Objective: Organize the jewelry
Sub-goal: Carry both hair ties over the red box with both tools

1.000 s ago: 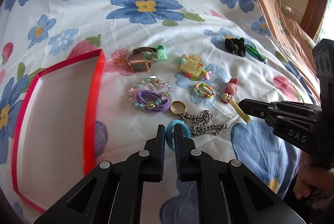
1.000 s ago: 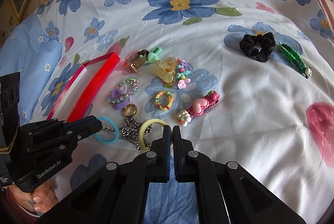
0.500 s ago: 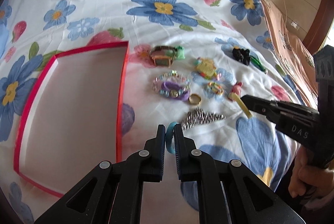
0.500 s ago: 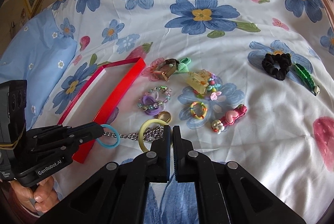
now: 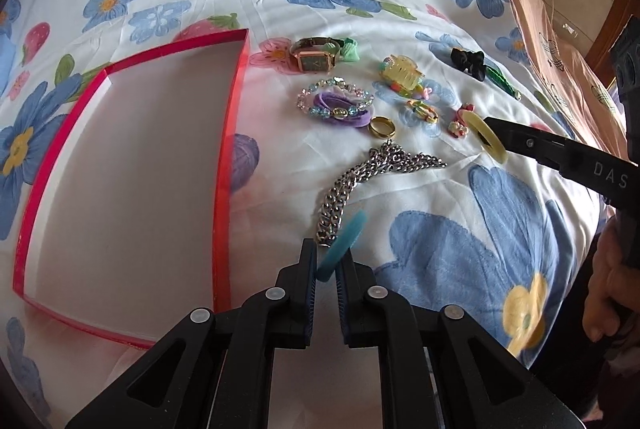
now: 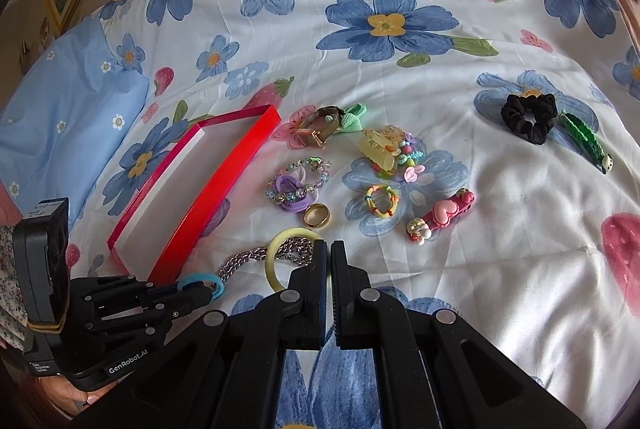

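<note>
Both tongs have lifted their rings off the bed since a second ago, and the silver chain [image 5: 362, 181], then bunched beside the blue ring, now trails stretched out toward the lower centre of the left wrist view.

Writing: "DAS" reads in white on the right tongs' arm at the right edge of the left wrist view; "GenRobot.AI" reads on the left tongs' body at the lower left of the right wrist view.

Left tongs [image 5: 327, 271] are clamped on the blue ring [image 5: 342, 247], which sticks up tilted from between the tips, at lower centre of the left wrist view. In the right wrist view the same ring [image 6: 199, 283] shows at lower left, with one end of the chain [image 6: 256, 257] just beside it; whether they touch I cannot tell.

Right tongs [image 6: 327, 261] are closed on the yellow ring [image 6: 278, 257], whose loop juts to the left of the tips; in the left wrist view that ring [image 5: 486, 137] sits at centre right.

An open red box [image 5: 222, 165] with a pale inside fills the left of the left wrist view, just left of the blue ring.

Remaining jewelry lies on the flowered bedspread [image 6: 520, 269] above the tongs: a watch [image 5: 314, 55], a beaded bracelet [image 5: 336, 105], a gold ring [image 5: 382, 127], a pink hair clip [image 6: 444, 215] and a black scrunchie [image 6: 528, 117].
</note>
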The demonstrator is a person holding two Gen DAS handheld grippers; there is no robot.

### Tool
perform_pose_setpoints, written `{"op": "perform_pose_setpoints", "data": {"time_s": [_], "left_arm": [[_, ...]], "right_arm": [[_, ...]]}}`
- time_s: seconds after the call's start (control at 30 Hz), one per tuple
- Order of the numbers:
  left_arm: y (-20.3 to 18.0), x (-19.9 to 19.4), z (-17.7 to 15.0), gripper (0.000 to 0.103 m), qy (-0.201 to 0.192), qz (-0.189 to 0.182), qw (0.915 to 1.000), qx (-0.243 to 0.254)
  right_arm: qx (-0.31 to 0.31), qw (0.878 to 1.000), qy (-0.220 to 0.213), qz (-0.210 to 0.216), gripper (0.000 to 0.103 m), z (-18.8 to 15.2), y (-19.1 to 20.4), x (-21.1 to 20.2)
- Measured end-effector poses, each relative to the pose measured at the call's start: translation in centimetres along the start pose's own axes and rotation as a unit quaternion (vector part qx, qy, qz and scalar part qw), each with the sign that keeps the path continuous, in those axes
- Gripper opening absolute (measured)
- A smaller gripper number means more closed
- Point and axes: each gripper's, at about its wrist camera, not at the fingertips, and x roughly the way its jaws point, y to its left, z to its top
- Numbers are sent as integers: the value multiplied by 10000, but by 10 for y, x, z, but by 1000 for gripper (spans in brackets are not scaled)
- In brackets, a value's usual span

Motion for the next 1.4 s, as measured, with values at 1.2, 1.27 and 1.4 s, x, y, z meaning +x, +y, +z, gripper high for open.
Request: {"op": "perform_pose_setpoints", "data": {"time_s": [1.2,1.27,1.4], "left_arm": [[150,-38,3,4,-205,433,9843,-1699],[157,-32,3,4,-124,414,9834,-1763],[163,-22,3,8,-14,426,9828,-1795]], "right_arm": [[-1314,9772,867,1427,2,27,173,104],[-1357,9754,990,1425,2,22,178,113],[-1432,9731,1172,1370,3,17,180,124]]}}
